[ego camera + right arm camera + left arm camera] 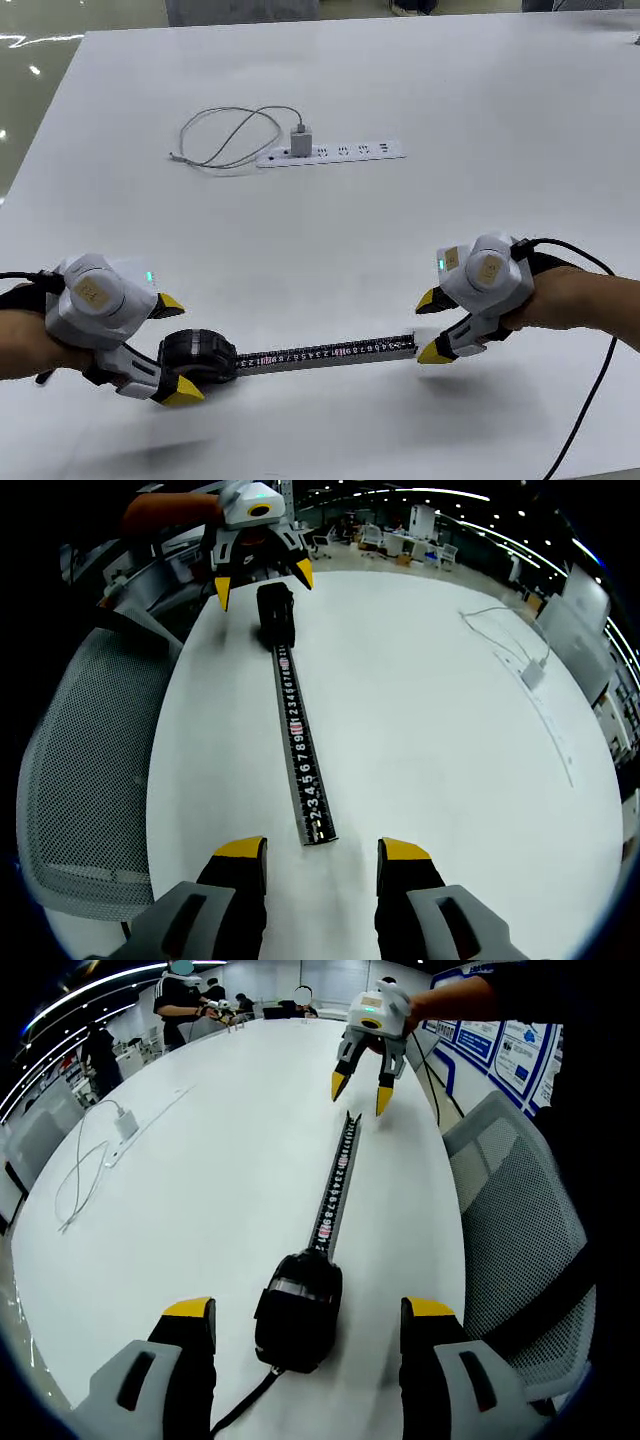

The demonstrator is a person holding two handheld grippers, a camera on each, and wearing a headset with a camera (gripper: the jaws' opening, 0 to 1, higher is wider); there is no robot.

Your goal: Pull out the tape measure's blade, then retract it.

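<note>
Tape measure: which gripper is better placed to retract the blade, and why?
Likely the left gripper: its open jaws straddle the case, where the blade winds in. The right gripper sits open at the blade's free end.

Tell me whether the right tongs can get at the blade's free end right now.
Probably yes. The right tongs stand open, the blade's free end lies on the table just ahead of their mouth, and nothing sits between.
</note>
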